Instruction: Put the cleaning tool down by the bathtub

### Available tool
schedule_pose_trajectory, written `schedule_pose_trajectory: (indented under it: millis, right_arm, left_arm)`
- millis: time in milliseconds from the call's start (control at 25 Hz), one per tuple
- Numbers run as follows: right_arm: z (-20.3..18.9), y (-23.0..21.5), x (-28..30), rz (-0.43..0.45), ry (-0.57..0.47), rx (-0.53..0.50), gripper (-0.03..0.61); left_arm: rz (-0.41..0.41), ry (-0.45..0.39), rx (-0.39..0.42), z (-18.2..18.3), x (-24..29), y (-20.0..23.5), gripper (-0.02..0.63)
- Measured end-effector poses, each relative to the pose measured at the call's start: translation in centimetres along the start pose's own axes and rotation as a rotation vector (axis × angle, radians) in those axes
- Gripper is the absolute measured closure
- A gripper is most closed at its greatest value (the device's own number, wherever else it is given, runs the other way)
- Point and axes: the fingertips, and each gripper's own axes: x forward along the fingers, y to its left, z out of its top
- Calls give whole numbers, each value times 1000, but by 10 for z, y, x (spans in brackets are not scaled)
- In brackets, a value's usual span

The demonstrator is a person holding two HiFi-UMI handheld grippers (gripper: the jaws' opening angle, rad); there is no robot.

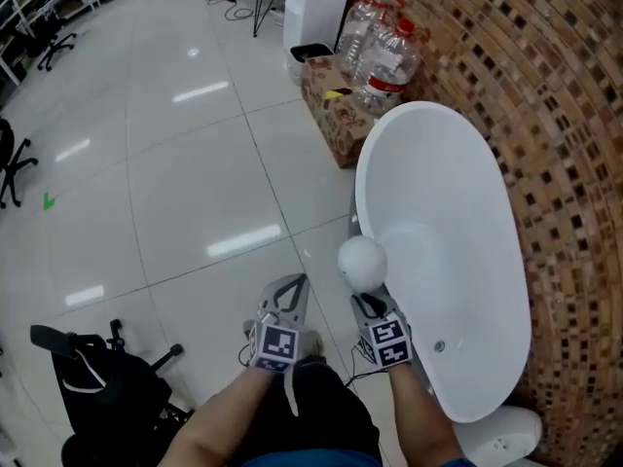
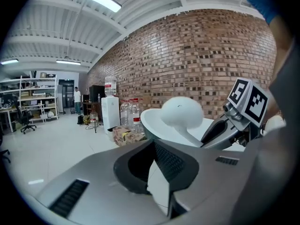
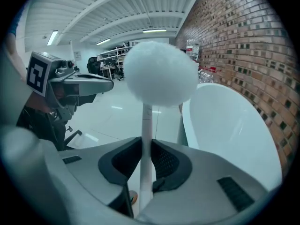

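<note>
The cleaning tool is a white fluffy ball (image 1: 362, 263) on a thin white stick (image 3: 146, 139). My right gripper (image 1: 368, 305) is shut on that stick, ball end pointing away, beside the near left rim of the white bathtub (image 1: 443, 183). The right gripper view shows the ball (image 3: 161, 74) above the jaws (image 3: 145, 146), with the tub (image 3: 229, 125) to the right. My left gripper (image 1: 290, 288) hangs just left of it over the floor, jaw tips together and holding nothing (image 2: 152, 144). From the left gripper view, the ball (image 2: 182, 112) stands in front of the tub (image 2: 150, 121).
A mosaic brick wall (image 1: 555, 115) runs behind the tub. Beyond the tub's far end stand a cardboard box (image 1: 331, 105), large water bottles (image 1: 384, 61) and a white dispenser (image 1: 316, 3). A black wheeled frame (image 1: 107, 382) sits at lower left. Glossy tiled floor (image 1: 185, 183) spreads to the left.
</note>
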Motion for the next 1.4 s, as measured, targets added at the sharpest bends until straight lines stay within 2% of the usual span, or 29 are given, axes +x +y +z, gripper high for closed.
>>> schedule_pose_trajectory:
  millis: [160,400,560,640,1000,1400]
  right_arm:
    - [-38,-5,45,9,51,-9,489]
    - [-106,-11,114,15,134,3,489]
    - [-145,-20,169,7,156,-10,489]
    - [-166,-27,194,6,172,-15,489]
    - [-282,-44,304,2,263,30,489]
    - [-400,-72,412,-7,370,59,489]
  left_arm:
    - [9,35,-18,-53,18,1,612]
    - [3,63,21,-128,53,8,611]
    - [0,64,61,-177,82,20,611]
    - [-4,65,57,-201,99,20,611]
    - [-77,152,5,-342,178,-1,611]
    - [-133,188,40,-450,255,-3,611]
